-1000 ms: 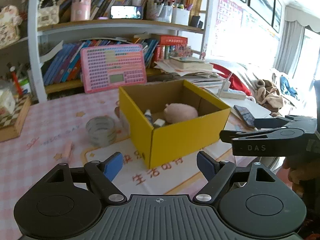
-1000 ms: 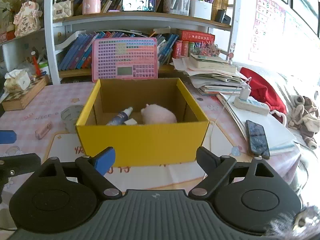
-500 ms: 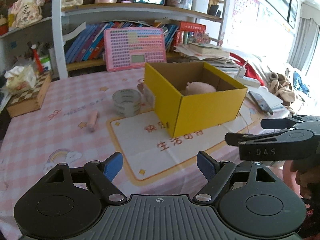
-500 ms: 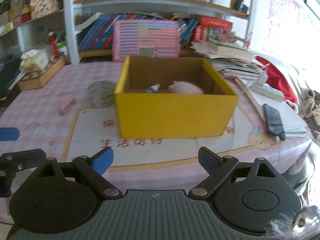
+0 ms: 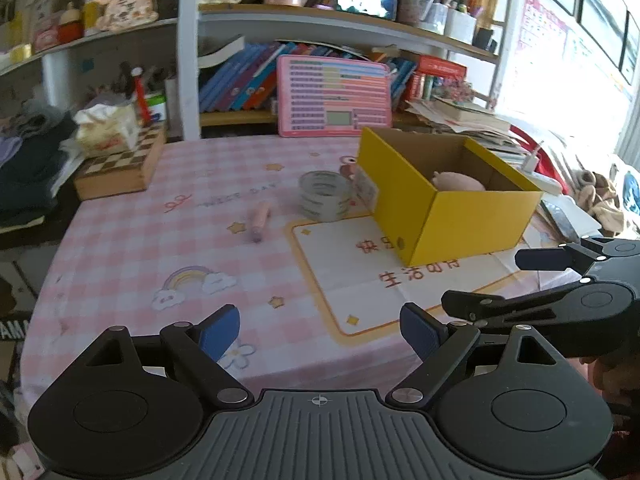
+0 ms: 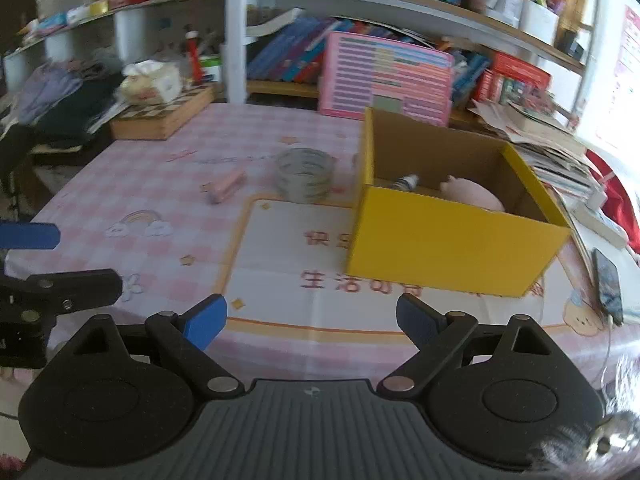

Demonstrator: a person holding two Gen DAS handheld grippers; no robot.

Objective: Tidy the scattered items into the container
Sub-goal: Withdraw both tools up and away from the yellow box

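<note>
The yellow box sits toward the right of the table with a pink plush and a small bottle already inside it; what I judge is left to tidy lies to its left: a roll of clear tape just beside the box's left wall, and a pink stick, perhaps an eraser or chalk, a little further left, its long axis running roughly away from me and slightly tilted; both lie ahead of and well apart from my two grippers, up and left of centre in the right wrist view, nearly dead ahead in the left; so the left gripper looks the nearer and better lined up for either, with the stick's narrow side across its jaws; those jaws are opening wide with nothing between them, and the right gripper stands spread and empty too, closer to the box; the table wears a pink checked cloth with a printed mat under the box; behind stand crowded bookshelves, a pink keyboard toy and a chequered wooden box.
</note>
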